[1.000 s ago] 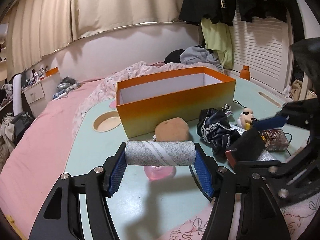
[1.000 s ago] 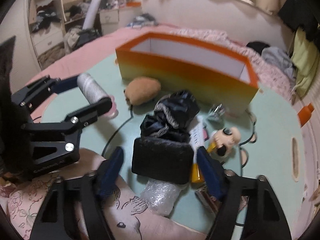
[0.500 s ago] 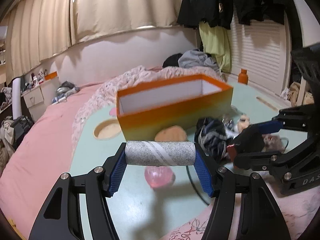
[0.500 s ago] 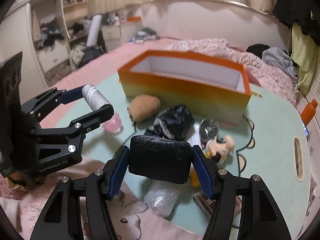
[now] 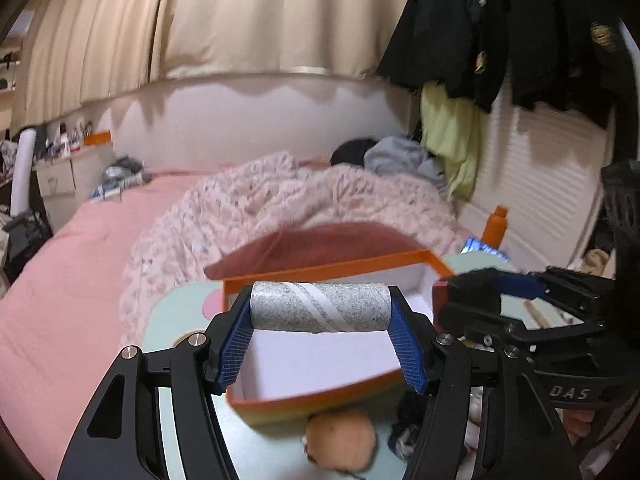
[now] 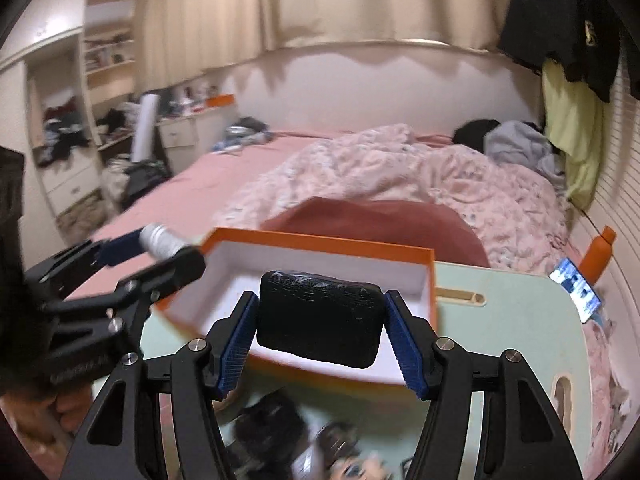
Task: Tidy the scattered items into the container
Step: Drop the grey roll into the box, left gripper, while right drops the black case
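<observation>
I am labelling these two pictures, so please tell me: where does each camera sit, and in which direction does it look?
Left wrist: sits on the left gripper, looks along its fingers over the grey roll into the orange box; the right gripper shows at right.
Right wrist: sits on the right gripper, looks over the black pouch into the box; the left gripper shows at left.
Shared: box, both grippers, bed.

Speckled matt roll, textured black pouch, smooth cardboard box
</observation>
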`<action>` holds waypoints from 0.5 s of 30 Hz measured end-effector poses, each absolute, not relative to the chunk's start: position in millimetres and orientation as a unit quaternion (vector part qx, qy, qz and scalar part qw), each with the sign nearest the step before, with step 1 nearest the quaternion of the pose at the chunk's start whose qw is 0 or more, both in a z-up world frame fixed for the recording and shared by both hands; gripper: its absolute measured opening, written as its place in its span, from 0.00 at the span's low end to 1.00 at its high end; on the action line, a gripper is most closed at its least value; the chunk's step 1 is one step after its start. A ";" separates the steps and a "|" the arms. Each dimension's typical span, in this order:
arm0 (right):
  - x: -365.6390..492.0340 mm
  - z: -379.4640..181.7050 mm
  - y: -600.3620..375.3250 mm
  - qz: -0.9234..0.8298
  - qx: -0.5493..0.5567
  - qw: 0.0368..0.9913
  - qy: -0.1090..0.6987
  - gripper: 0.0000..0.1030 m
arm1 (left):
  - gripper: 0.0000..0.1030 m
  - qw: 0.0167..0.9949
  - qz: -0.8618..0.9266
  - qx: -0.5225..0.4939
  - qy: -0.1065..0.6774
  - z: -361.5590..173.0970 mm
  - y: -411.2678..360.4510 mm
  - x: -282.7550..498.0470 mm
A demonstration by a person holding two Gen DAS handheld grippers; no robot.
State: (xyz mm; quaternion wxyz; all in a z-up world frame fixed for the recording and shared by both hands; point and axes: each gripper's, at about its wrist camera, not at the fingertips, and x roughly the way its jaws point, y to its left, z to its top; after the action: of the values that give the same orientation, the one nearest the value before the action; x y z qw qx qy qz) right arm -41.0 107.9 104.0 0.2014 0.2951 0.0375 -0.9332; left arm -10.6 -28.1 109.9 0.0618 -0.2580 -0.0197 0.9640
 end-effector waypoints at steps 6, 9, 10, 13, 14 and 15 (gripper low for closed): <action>-59.8 77.2 109.5 -0.927 0.327 0.182 0.036 0.62 | 0.62 0.053 0.947 -0.313 -0.049 77.5 -26.9 -36.2; -61.4 68.3 110.1 -0.925 0.334 0.175 0.039 0.62 | 0.62 0.044 0.945 -0.320 -0.044 71.2 -26.2 -40.8; -61.7 66.3 111.0 -0.925 0.336 0.172 0.038 0.62 | 0.62 0.044 0.945 -0.320 -0.044 70.5 -25.6 -41.3; -62.5 67.7 115.8 -0.930 0.329 0.163 0.029 0.65 | 0.62 0.051 0.944 -0.319 -0.061 69.1 -28.3 -40.0; -61.7 69.6 118.1 -0.932 0.325 0.162 0.025 0.68 | 0.63 0.053 0.945 -0.316 -0.070 69.5 -30.0 -38.5; -60.1 72.2 120.7 -0.934 0.318 0.160 0.019 0.76 | 0.65 0.053 0.945 -0.314 -0.076 70.0 -32.1 -37.1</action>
State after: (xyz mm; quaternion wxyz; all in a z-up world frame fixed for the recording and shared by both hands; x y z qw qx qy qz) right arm -60.1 120.7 72.2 0.1605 0.3182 0.0191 -0.9341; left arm -37.1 -32.1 70.0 0.0527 -0.3137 -0.0764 0.9450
